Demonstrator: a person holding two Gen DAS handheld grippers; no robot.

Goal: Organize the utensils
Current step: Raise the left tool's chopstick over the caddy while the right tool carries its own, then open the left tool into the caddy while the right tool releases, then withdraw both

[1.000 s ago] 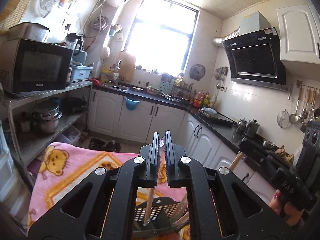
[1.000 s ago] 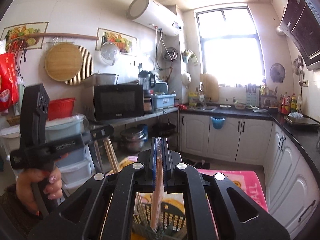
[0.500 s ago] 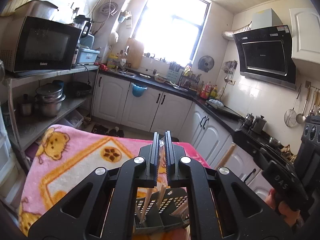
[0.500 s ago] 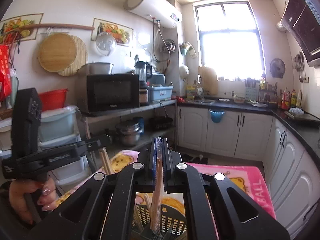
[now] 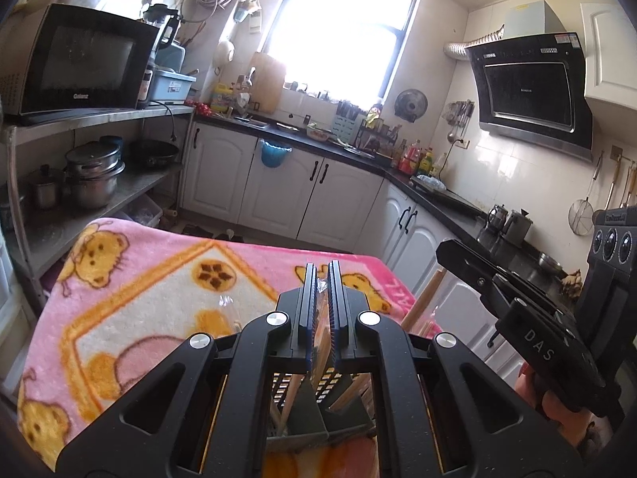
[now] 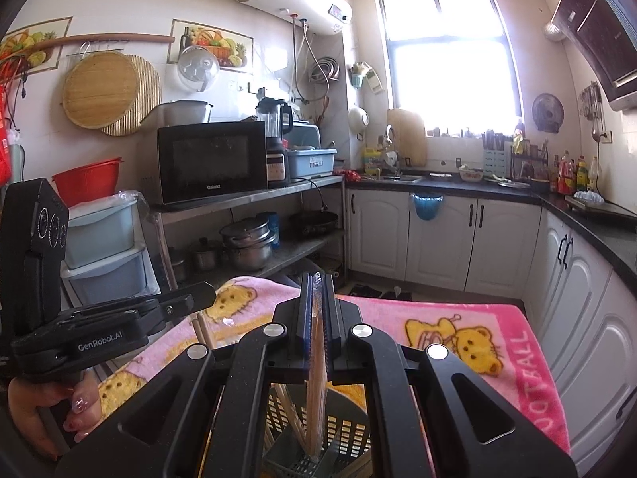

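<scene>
A: Status on both tools?

B: Left gripper [image 5: 321, 318] clamped narrow on a bundle of chopsticks [image 5: 323, 342], plastic wrap visible at the top. Right gripper [image 6: 317, 318] likewise pinched tight on its own chopstick bundle [image 6: 316, 390]. No slack at either pair of pads.

A: Changed since 1 second back?

B: Both lower now. Pink bear blanket [image 5: 159, 279] fills far more of each view than before, window and ceiling pushed up. Dark slotted utensil caddy [image 6: 350, 434] sits directly beneath both tools, closer than 1 second ago.

A: Tips in the caddy?

B: Right bundle: lower ends down inside the caddy, at or near the floor of a compartment next to the divider. Which compartment, can't tell. Left bundle: lower ends hidden behind the jaw body; caddy [image 5: 302, 418] visible below with other loose chopsticks already leaning in it.

A: Meaning for the task?

B: Looks like the insertion step, nearly bottomed out. Release likely next, right side first by the look of it. Risk: the wrap snagging on a pad on opening, tipping the bundle out.
</scene>
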